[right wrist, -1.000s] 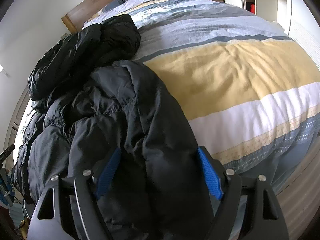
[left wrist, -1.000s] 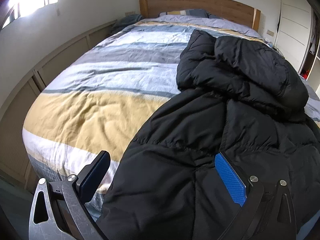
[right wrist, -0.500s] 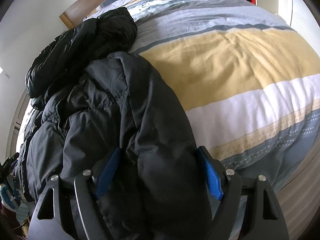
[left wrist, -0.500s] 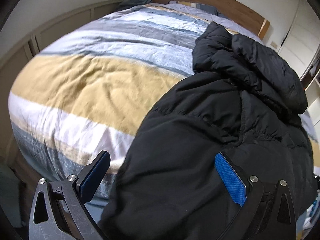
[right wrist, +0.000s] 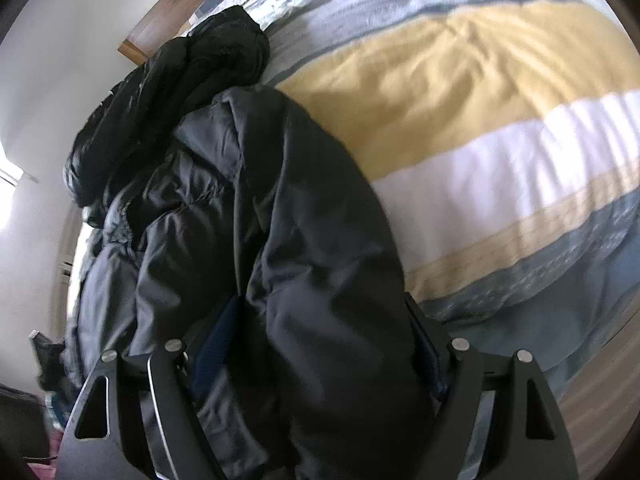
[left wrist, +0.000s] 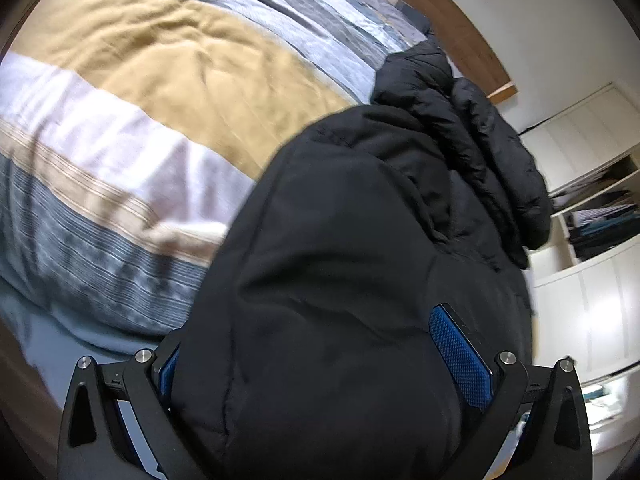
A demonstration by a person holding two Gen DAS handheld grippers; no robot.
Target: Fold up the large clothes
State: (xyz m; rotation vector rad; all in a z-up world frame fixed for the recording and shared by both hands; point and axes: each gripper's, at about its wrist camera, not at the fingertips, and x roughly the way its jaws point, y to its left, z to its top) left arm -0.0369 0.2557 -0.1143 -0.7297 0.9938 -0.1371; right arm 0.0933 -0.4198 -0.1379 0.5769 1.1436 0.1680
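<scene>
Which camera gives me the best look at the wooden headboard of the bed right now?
The left wrist view: the brown wooden headboard runs as a long band behind the black puffy jacket to its end post. The right wrist view shows only a short corner of it, with the jacket's hood hiding the rest.

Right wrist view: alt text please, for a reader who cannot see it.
A black puffer jacket fills the gap between the right gripper fingers and trails away across a bed with a striped duvet in yellow, white and grey-blue. A wooden headboard shows at the far end. The picture is motion-blurred.
</scene>
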